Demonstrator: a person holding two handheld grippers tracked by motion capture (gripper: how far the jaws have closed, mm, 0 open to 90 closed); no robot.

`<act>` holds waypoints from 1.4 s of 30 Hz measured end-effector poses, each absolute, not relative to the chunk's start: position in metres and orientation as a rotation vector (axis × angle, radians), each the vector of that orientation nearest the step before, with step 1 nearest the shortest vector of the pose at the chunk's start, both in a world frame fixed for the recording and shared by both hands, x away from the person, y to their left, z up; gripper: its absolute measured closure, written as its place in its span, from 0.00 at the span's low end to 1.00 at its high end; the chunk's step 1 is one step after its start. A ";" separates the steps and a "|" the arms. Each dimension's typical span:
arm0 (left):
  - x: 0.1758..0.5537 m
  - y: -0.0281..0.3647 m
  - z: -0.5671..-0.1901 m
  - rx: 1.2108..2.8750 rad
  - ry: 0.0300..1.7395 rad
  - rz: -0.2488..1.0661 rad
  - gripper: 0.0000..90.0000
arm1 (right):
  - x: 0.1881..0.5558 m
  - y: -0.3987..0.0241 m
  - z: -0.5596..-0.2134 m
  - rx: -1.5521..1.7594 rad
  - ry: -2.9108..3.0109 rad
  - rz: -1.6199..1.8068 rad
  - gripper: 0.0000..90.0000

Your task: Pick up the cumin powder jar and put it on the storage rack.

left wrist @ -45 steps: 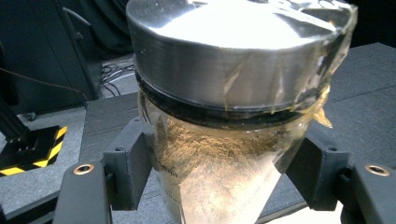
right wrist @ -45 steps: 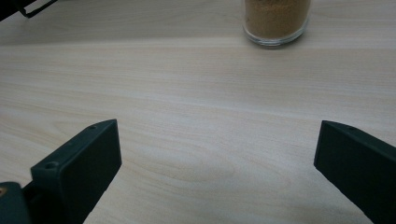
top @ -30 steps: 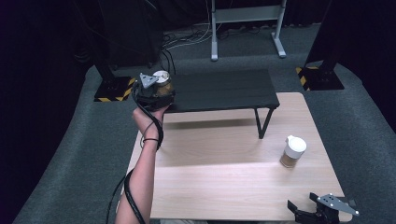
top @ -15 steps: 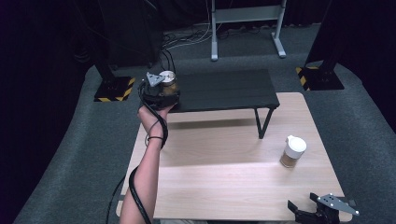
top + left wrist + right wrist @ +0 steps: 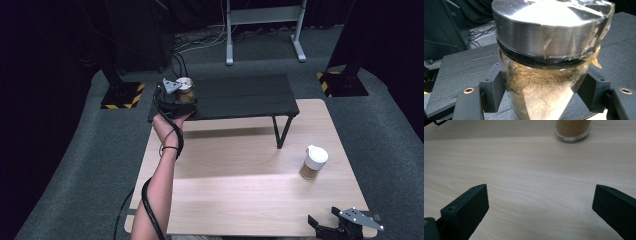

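A glass jar point(image 5: 541, 85) of brown powder with a shiny metal lid sits between my left gripper's point(image 5: 541, 92) jaws, which are shut on its sides. In the high view that jar point(image 5: 186, 87) and my left gripper point(image 5: 176, 97) hover at the left end of the black shelf point(image 5: 245, 95). A second jar point(image 5: 314, 162) with a white lid stands on the wooden table point(image 5: 235, 200) at the right; its base point(image 5: 573, 130) shows in the right gripper view. My right gripper point(image 5: 332, 231) rests at the table's front right corner, its jaws point(image 5: 539, 210) wide open over bare wood.
The black shelf stands on thin legs point(image 5: 281, 132) at the table's far side. Grey carpet point(image 5: 90, 170) surrounds the table. Dark stands with yellow-black bases point(image 5: 121, 95) and a metal frame point(image 5: 265, 30) stand behind.
My left hand has carried the metal-lidded jar slightly to the right, over the shelf's left end. The right gripper has not moved.
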State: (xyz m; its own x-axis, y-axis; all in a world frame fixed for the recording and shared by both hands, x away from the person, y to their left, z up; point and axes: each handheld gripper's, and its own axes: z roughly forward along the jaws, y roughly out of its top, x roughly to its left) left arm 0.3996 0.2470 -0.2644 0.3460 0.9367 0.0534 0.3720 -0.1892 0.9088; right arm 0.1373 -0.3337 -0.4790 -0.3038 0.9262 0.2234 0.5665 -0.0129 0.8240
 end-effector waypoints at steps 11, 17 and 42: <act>0.404 0.245 -0.271 1.763 1.174 0.805 0.34 | 0.138 -0.334 -0.480 1.552 1.886 1.243 0.00; 0.405 0.249 -0.274 1.740 1.180 0.783 0.34 | 0.137 -0.336 -0.481 1.551 1.881 1.250 0.00; 0.402 0.253 -0.285 1.708 1.163 0.793 0.33 | 0.136 -0.335 -0.482 1.542 1.888 1.259 0.00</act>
